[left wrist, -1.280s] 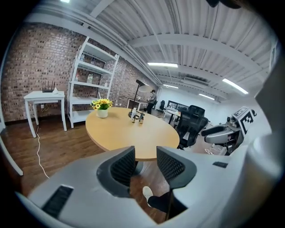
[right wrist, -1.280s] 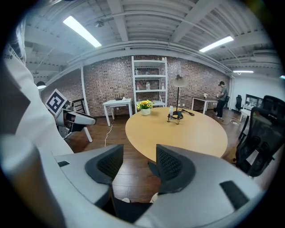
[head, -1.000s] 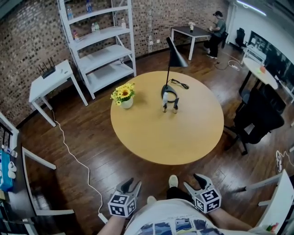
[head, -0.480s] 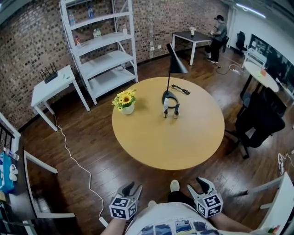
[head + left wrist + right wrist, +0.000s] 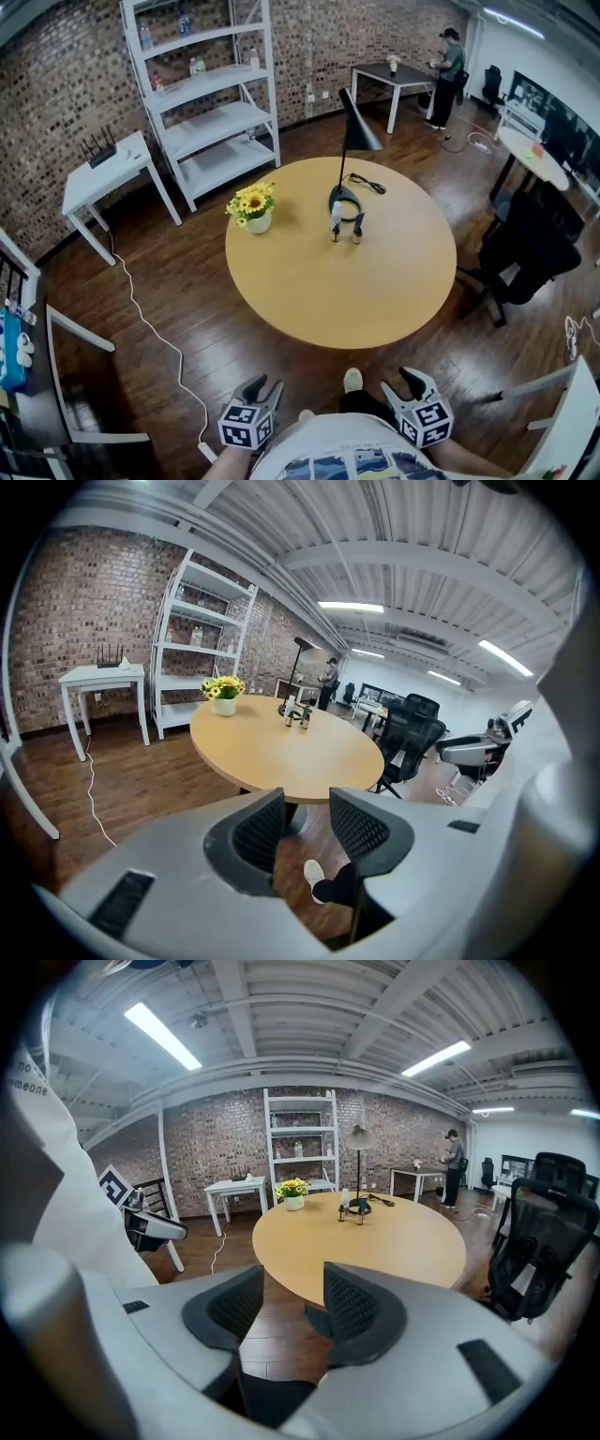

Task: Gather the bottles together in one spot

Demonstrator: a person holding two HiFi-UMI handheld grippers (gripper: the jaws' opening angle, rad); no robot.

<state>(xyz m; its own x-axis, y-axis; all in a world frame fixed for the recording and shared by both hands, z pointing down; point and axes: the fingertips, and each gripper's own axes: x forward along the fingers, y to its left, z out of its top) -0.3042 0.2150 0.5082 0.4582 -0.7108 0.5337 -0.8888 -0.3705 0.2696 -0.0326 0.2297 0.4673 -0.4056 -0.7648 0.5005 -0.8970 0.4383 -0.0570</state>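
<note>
The round light-wood bench [image 5: 309, 300] fills the middle of the room ahead of me, standing on a dark wooden floor [image 5: 169, 309]. Behind it on the left, against the brick wall [image 5: 56, 94], is a tall white metal shelf unit [image 5: 217, 117]. A black office chair [image 5: 525, 246] sits to the right of the bench, and a small white side table [image 5: 101, 169] stands far off to the left. A black desk lamp [image 5: 361, 127] on a thin stem rises from a round base on the far half of the bench.

My left gripper [image 5: 263, 386] and my right gripper [image 5: 401, 380] hang low in front of me, well short of the bench's near edge, and both point toward it. The left gripper's jaws stand a little apart with nothing between them. Only the floor and my pale shoe [image 5: 352, 378] show through the gap. The right gripper's jaws have just been closing somewhat and now stand apart, also empty.

A white pot of yellow flowers [image 5: 251, 206] sits near the bench's left edge, well apart from the lamp. A pale small bottle [image 5: 336, 225] and a darker small bottle [image 5: 357, 228] stand upright side by side just in front of the lamp's base. On the upper levels of the shelf unit I make out what look like several more small clear bottles [image 5: 195, 66], though they are too tiny to be sure.
</note>
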